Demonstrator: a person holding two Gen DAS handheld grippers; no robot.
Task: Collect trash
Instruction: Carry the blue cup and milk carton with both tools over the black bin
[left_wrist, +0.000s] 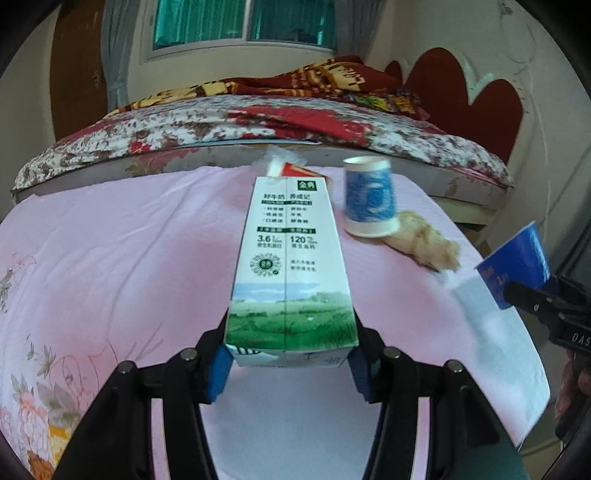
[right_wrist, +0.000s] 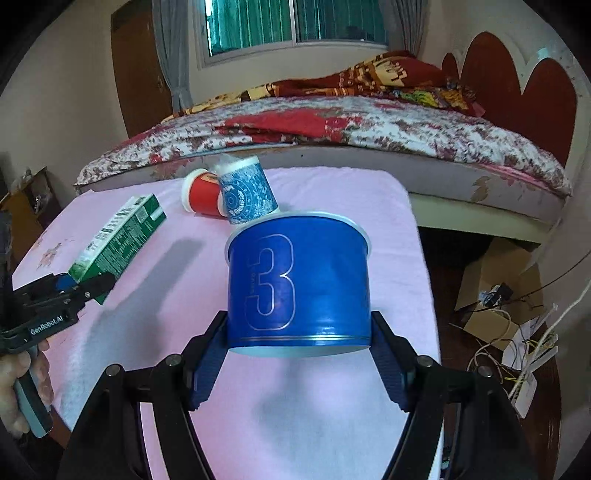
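Cardboard milk carton (left_wrist: 290, 273) sits clamped in left tongs (left_wrist: 290, 363); right tongs (right_wrist: 299, 354) grip glossy round blue tub (right_wrist: 298, 284).

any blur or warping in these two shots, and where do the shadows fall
Left wrist view: the blue patterned paper cup is motion-smeared, while the milk carton held in the left tongs reads sharp; fisheye bends the bed edge. Right wrist view: the blue tub in the right tongs is fairly crisp, the pink tablecloth bulges, and soft shadows fall under the carton and tub.
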